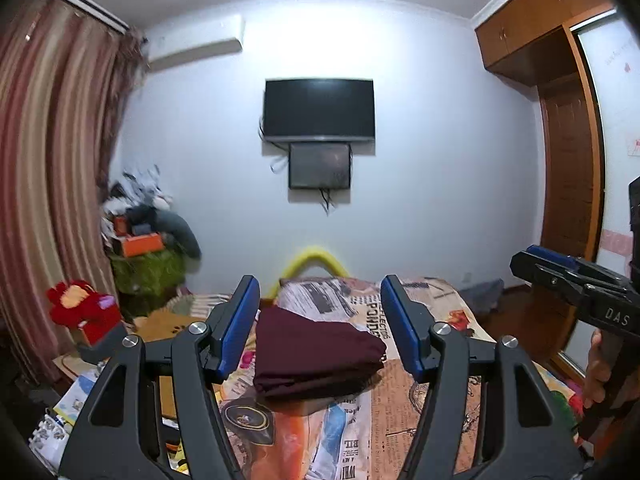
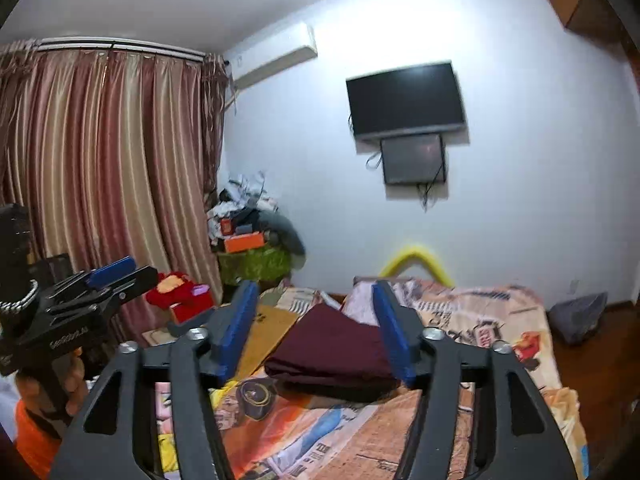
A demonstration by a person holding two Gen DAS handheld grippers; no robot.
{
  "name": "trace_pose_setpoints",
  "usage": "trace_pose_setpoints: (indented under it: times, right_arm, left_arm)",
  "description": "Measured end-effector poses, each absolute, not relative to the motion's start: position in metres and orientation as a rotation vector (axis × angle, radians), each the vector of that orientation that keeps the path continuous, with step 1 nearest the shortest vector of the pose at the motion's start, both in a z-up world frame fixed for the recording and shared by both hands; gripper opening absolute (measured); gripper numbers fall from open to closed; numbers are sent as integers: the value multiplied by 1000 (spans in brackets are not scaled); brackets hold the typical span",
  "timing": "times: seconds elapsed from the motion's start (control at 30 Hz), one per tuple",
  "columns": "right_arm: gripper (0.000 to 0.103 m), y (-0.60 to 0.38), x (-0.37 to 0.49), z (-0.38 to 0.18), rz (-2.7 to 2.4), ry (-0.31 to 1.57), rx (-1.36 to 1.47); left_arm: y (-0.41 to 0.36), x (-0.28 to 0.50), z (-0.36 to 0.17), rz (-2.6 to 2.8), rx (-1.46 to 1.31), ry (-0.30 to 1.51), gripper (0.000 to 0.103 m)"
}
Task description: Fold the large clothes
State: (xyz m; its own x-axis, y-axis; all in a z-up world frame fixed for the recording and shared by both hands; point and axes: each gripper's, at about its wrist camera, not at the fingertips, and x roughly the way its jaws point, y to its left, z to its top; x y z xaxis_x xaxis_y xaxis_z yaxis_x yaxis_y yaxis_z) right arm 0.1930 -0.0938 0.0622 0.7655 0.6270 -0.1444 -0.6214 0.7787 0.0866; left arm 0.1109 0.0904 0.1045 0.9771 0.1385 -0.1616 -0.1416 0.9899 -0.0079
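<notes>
Dark maroon cloth garment [image 1: 316,354], folded into compact stack, resting mid-bed on newspaper-print bedspread [image 1: 420,412]. Left gripper [image 1: 318,326] and right gripper [image 2: 314,330] raised clear above, both spread wide, holding nothing. Risk: brushing top layer, undoing fold.

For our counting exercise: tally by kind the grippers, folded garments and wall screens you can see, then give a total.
Grippers: 2 (left, right)
Folded maroon garment: 1
Wall screens: 2 (TV, small screen)
Total: 5
</notes>
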Motion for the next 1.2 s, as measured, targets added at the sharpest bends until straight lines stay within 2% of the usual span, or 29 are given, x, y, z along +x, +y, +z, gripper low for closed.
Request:
trace_pose_setpoints:
  times: [0.03,0.1,0.17,0.23,0.27,0.3,1.2]
  right_arm:
    - [72,-94,188,61,668,150,28]
    - [81,-93,176,57,647,108,14]
    - [86,-92,172,57,633,93,12]
    - [91,-91,171,56,604,94,19]
    - [99,-93,168,57,594,94,23]
    - [103,-93,170,57,587,95,32]
    - [103,-96,156,48,571,129,17]
  left_arm:
    - [87,105,101,150,-19,149,70]
    - [81,99,95,177,-21,126,94]
    - [78,93,91,187,-20,111,101]
    - [77,91,86,208,-18,112,102]
    - [77,91,84,218,-18,112,102]
    - [76,91,82,226,-19,112,102]
    - [77,91,66,239,-56,138,102]
